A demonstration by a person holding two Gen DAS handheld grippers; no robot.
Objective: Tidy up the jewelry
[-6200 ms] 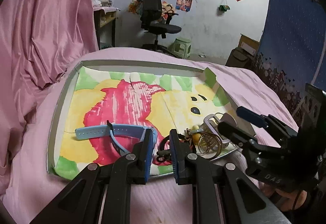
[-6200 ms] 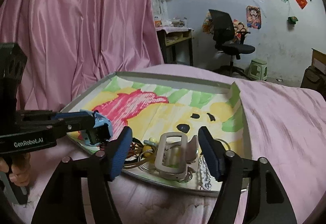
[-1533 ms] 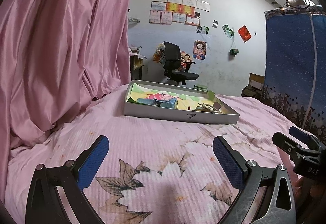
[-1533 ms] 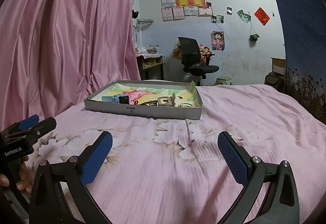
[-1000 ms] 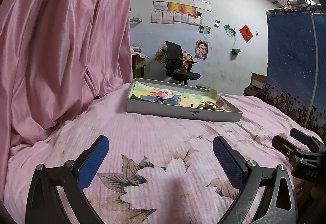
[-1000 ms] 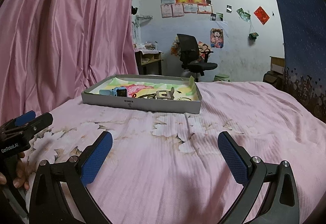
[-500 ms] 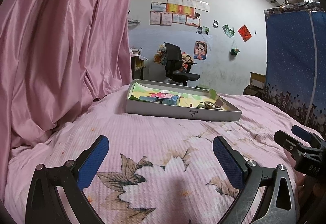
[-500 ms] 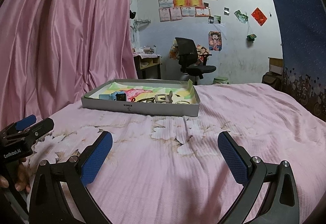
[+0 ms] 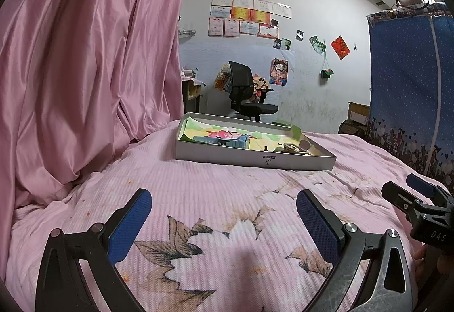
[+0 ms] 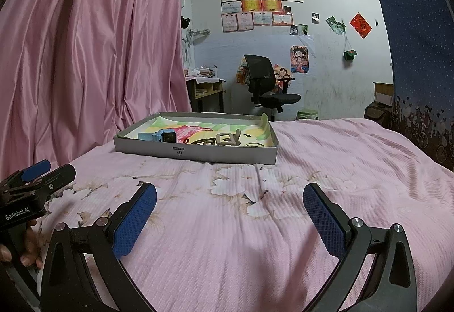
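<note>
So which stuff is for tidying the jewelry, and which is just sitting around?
For the job:
grey tray
blue watch
beige hair clip
left gripper
right gripper

Just around:
office chair
pink curtain
green stool
flowered bedspread

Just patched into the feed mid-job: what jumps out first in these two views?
The grey tray on the pink bedspread, holding a blue watch at its left and a jumble of hair clips and rings to the right. Nearer the cameras, the left hand-held gripper and right hand-held gripper hang wide open and empty above the bedspread, well short of the tray.
</note>
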